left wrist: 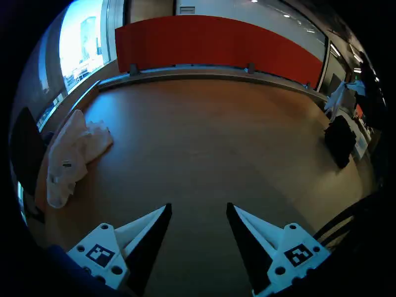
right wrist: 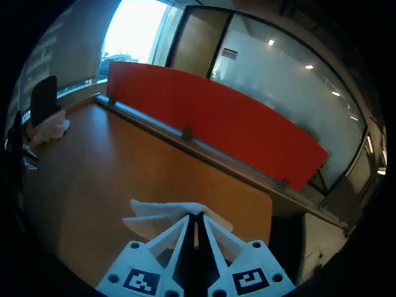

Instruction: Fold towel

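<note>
Brown wooden table (left wrist: pixel 208 138) runs back to a long red partition panel (left wrist: pixel 218 44) under bright windows. At the left of the left gripper view, a crumpled heap of white cloths (left wrist: pixel 74 153) lies near the table's edge. It is well apart from the left gripper (left wrist: pixel 198 207) at bottom centre. That gripper's jaws stand released and wide over bare wood, holding nothing, and it points forward along the table, low over the surface. A black bag (left wrist: pixel 340 138) sits at the far right.

In the right gripper view, at bottom centre, the right gripper (right wrist: pixel 196 220) has its jaws clenched on a white cloth towel (right wrist: pixel 158 215). The towel's layers fan out to both sides of the tips. Whether it rests on the wood or hangs just over it I cannot tell. This gripper is tilted, aimed toward the partition.

The step in hand seems to be laying this towel out for a fold. The pinch should keep every layer, the cloth should settle flat with edges aligned, and the free gripper should come across for an opposite corner.
</note>
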